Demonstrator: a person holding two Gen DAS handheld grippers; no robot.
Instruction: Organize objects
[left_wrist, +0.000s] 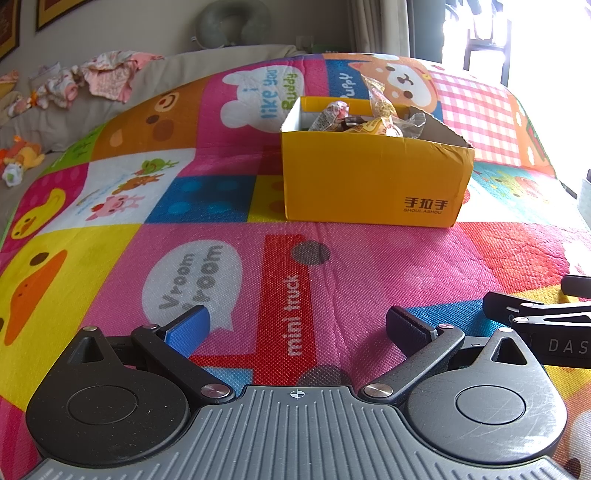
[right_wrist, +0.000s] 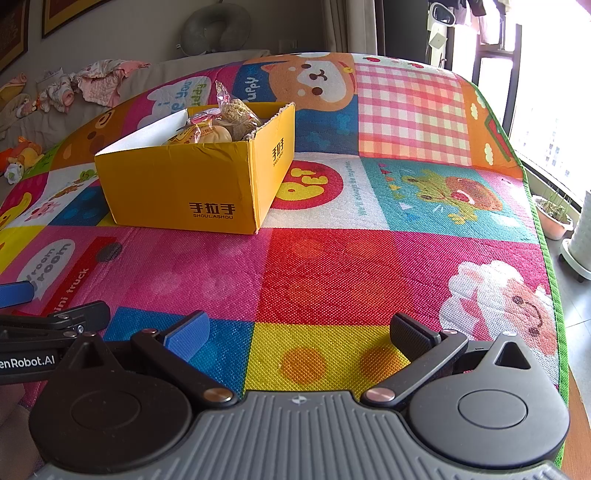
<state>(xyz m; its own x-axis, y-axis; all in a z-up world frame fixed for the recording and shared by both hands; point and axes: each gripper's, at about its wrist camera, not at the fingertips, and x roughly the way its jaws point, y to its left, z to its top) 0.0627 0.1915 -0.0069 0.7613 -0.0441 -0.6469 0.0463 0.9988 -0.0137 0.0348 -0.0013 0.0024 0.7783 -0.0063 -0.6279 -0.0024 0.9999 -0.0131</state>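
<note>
Ahead, I see the yellow box marked "SHOULASHOU", long side crosswise on the play mat, holding wrapped snacks, while my left gripper and right gripper hang spread wide, holding nothing.

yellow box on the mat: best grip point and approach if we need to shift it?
Probably the near wall's top rim of the yellow box, jaws straddling it from above. The top is open and that wall is thin, upright cardboard; the body looks too wide to span. Stay near the left corner, where wrapped snacks don't crowd the rim.
</note>
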